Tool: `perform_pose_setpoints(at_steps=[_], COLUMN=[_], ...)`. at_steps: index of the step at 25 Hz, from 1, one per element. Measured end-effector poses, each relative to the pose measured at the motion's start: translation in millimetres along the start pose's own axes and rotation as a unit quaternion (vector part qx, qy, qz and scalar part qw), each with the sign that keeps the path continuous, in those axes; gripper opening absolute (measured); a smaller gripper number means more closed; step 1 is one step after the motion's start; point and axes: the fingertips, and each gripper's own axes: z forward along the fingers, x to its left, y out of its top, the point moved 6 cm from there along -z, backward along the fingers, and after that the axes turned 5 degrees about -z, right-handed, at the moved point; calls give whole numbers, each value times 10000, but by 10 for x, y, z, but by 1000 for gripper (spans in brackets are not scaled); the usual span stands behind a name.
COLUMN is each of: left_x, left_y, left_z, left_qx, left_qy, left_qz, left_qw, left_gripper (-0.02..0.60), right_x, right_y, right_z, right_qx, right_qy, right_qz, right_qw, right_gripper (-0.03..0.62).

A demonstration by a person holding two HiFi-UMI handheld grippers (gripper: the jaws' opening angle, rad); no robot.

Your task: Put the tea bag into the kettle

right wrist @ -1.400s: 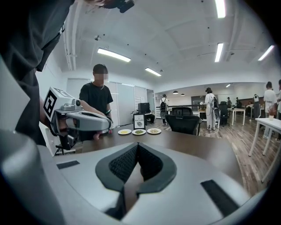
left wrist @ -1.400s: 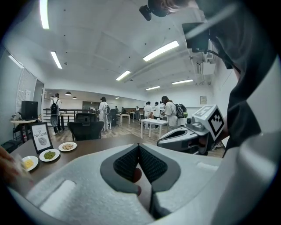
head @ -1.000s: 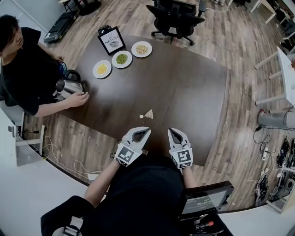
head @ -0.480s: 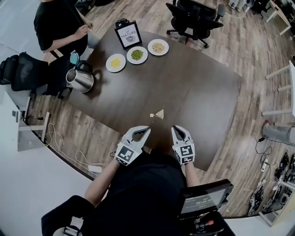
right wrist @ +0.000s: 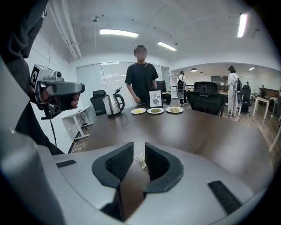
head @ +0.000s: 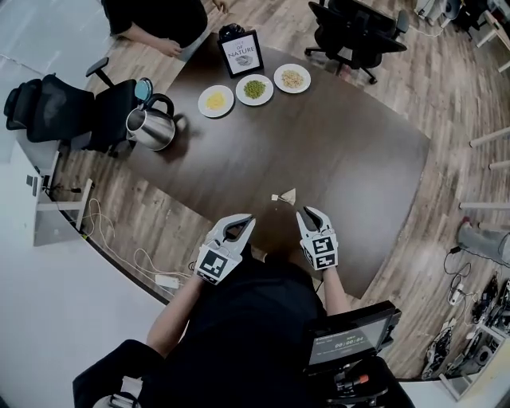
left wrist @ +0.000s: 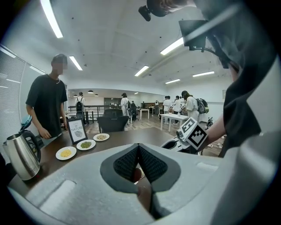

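The tea bag (head: 288,194), a small pale pyramid with a string and tag, lies on the dark table (head: 343,151) near its front edge. My right gripper (head: 305,212) sits just short of it. Its jaws have just been opening, and the tea bag (right wrist: 140,161) shows through the gap of the right gripper (right wrist: 139,147), ahead of the pads and untouched. My left gripper (head: 243,219) hovers to the left of the tea bag; in its own view the left gripper (left wrist: 138,146) is shut and empty. The steel kettle (head: 151,130), lid up, stands at the table's far left edge.
Three small plates (head: 254,89) and a framed sign (head: 241,53) stand at the table's far side. A person (head: 155,16) stands beyond the far left corner. Office chairs (head: 355,28) (head: 56,111) ring the table. A screen (head: 351,343) sits behind me.
Both grippers have moved forward towards the tea bag, and the right jaws have parted. The person has let go of the kettle and walked round to the far end.
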Motion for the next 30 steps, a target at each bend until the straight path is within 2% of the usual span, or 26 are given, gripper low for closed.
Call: perform_pose_setpoints(at_steps=[9, 16, 21, 30], left_x=[222, 327, 427, 466], left_y=[-25, -59, -75, -154], left_z=[-171, -326, -335, -454], left_qx=[62, 126, 144, 223], left_qy=[328, 504, 513, 732], left_qz=[-75, -216, -99, -282], left_qw=[9994, 9984, 9985, 9967], left_gripper=[3, 3, 3, 3], right_x=[14, -37, -91, -99], right_y=[-188, -329, -332, -403], right_z=[417, 698, 880, 945], right_qx=[639, 1059, 1128, 1397], right_qy=[275, 281, 276, 360], right_qz=[-237, -348, -408, -430], right_qw=[9973, 9934, 9924, 9886], right_gripper=[87, 109, 120, 124])
